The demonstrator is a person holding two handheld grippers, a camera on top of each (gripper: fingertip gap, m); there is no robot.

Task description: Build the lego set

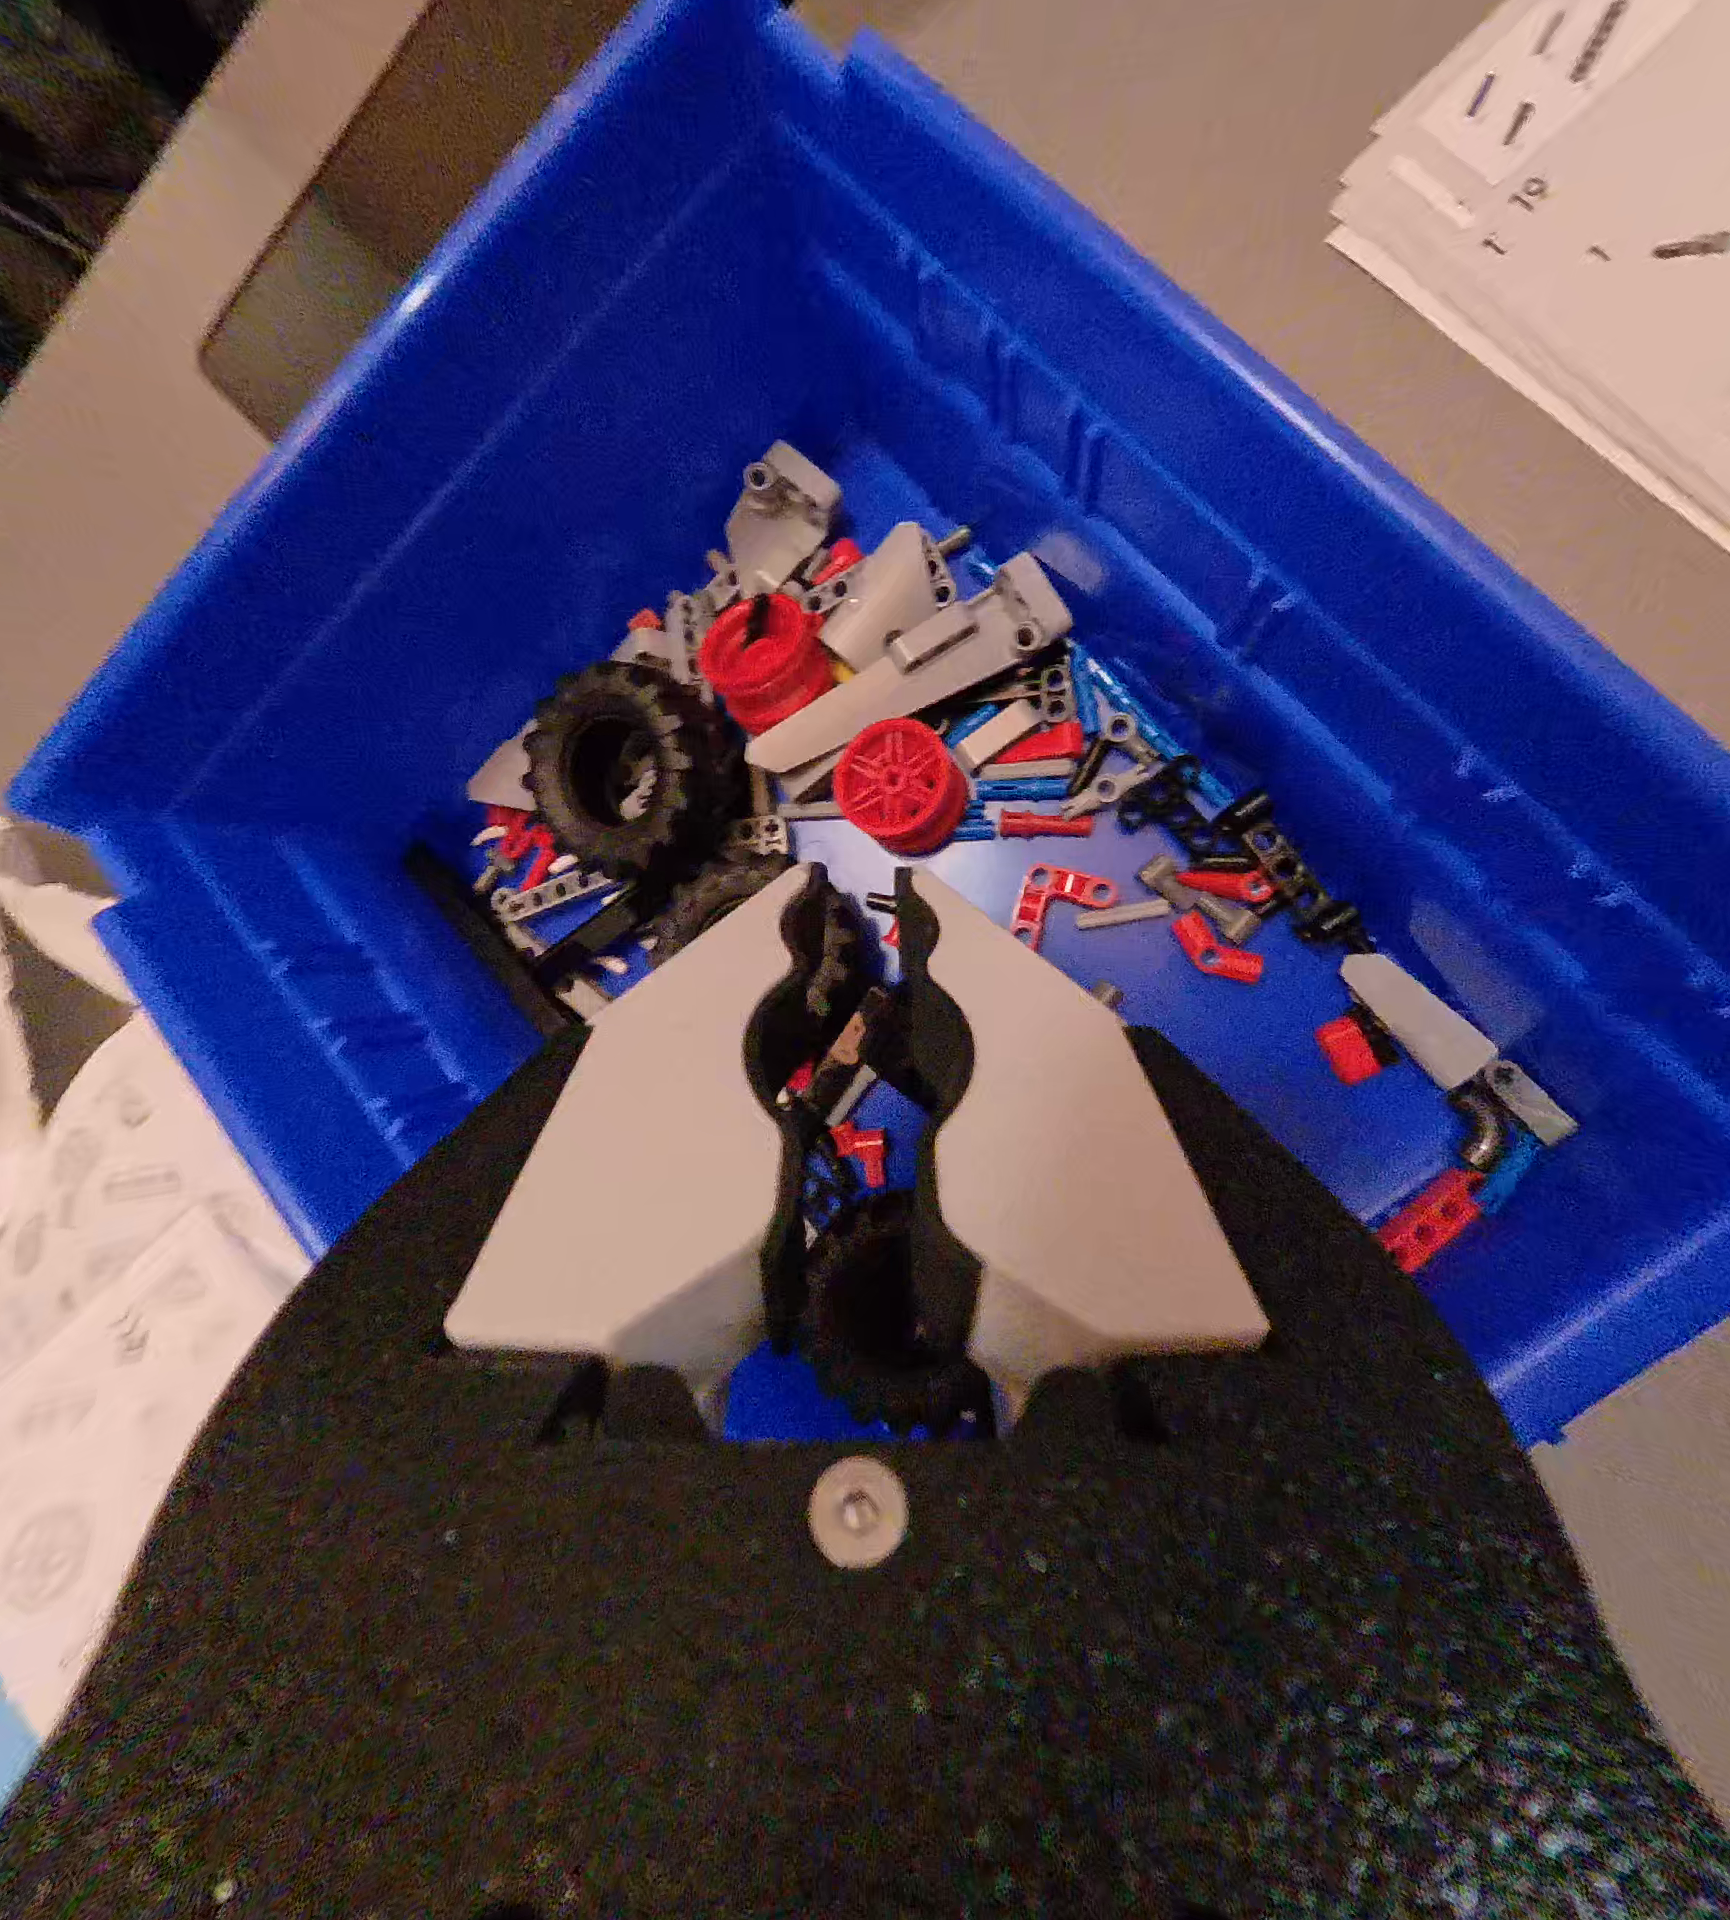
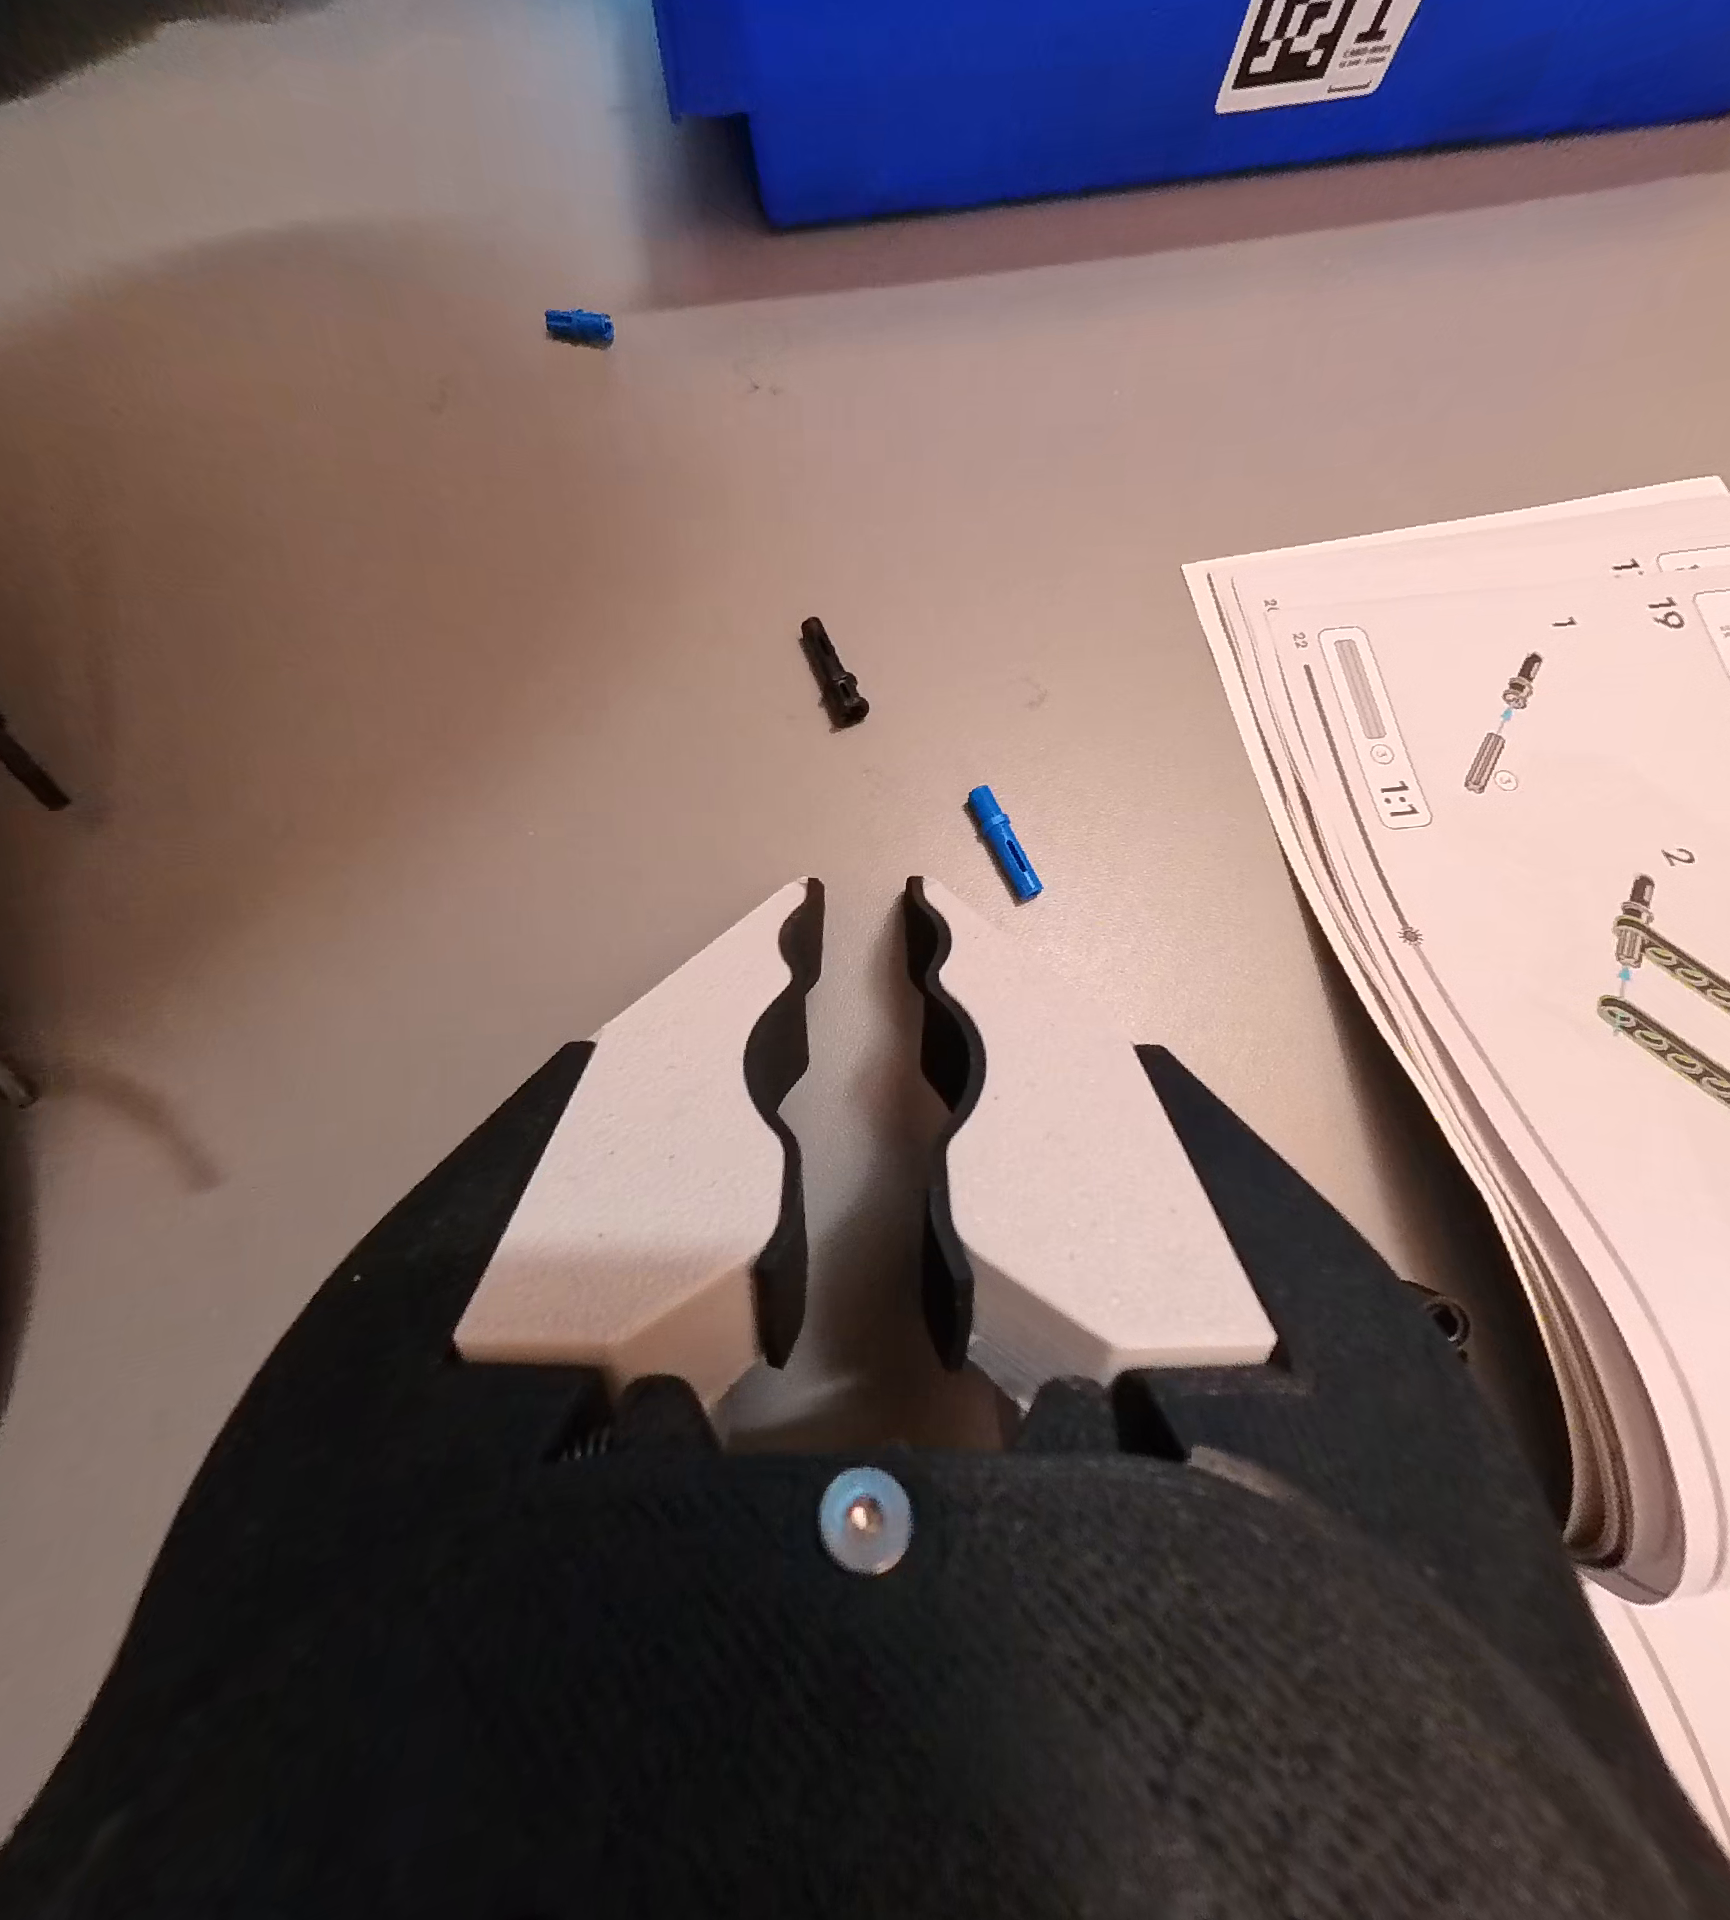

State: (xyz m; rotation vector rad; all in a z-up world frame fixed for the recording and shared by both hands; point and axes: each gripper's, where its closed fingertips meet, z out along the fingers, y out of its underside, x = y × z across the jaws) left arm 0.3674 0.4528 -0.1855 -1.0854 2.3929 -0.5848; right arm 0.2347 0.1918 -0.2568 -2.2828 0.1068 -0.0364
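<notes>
A blue bin (image 1: 404, 343) holds loose Lego Technic parts: a black tyre (image 1: 622, 769), two red wheel hubs (image 1: 900, 784), grey panels (image 1: 944, 613) and several small red, blue and black pieces. My left gripper (image 1: 858, 883) hangs over the bin's near side. Its jaws stand a narrow gap apart, and parts show through the gap. My right gripper (image 2: 863, 888) is low over the grey table, narrowly open and empty. A blue pin (image 2: 1004, 842) lies just right of its tips. A black pin (image 2: 833, 672) lies a little ahead.
A second blue pin (image 2: 578, 325) lies farther off to the left, near the bin (image 2: 1048, 125). An open instruction booklet (image 2: 1515, 935) lies to the right and also shows in the left wrist view (image 1: 1619, 260). A printed white plastic bag (image 1: 113, 1299) lies left of the bin. The left gripper's tips are roughly 30 centimeters from the right gripper's. To the black pin (image 2: 833, 672): right tips about 5 centimeters, left tips about 25 centimeters.
</notes>
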